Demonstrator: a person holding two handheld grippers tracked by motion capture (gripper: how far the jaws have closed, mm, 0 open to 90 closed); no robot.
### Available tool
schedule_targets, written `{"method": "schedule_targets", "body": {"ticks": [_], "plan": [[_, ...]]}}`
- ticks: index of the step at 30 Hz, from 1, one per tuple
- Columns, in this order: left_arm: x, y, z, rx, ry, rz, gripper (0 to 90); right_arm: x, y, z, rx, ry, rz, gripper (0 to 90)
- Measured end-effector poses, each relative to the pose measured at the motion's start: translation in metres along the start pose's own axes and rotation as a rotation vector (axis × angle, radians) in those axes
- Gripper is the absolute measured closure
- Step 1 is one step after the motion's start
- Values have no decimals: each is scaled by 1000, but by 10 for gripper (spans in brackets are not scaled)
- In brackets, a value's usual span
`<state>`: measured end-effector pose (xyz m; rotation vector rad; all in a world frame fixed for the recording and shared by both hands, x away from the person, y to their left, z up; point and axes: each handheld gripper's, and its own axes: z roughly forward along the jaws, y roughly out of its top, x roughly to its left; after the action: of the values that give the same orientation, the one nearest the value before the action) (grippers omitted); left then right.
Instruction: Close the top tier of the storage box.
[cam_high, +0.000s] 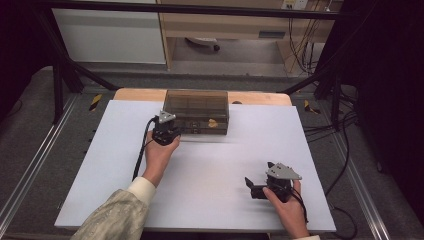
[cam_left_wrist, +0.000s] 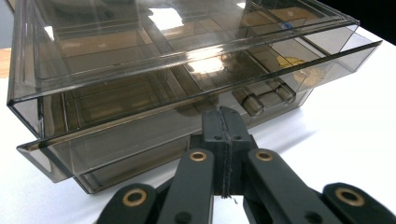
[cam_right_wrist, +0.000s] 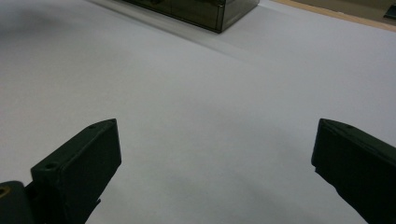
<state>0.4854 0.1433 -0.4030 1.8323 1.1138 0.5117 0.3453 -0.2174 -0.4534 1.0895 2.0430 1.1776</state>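
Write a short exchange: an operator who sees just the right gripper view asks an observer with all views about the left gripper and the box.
Operator: Where is the left gripper?
Observer: The left gripper is at the front of the box, near its left end.
Operator: Is it open, and is the drawer in?
Observer: Its jaws are shut with nothing between them. The drawer sticks out a little, and a yellow thing lies inside toward the right end.

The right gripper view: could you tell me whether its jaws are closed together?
No, the right gripper has its two black jaws standing wide apart over the bare white table.
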Motion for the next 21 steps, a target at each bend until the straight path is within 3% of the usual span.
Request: {"method": "schedule_targets", "body": {"ticks": [21], "plan": [[2, 3, 3, -12, 18, 0, 900, 0, 0, 0, -1, 1, -2, 21]]}}
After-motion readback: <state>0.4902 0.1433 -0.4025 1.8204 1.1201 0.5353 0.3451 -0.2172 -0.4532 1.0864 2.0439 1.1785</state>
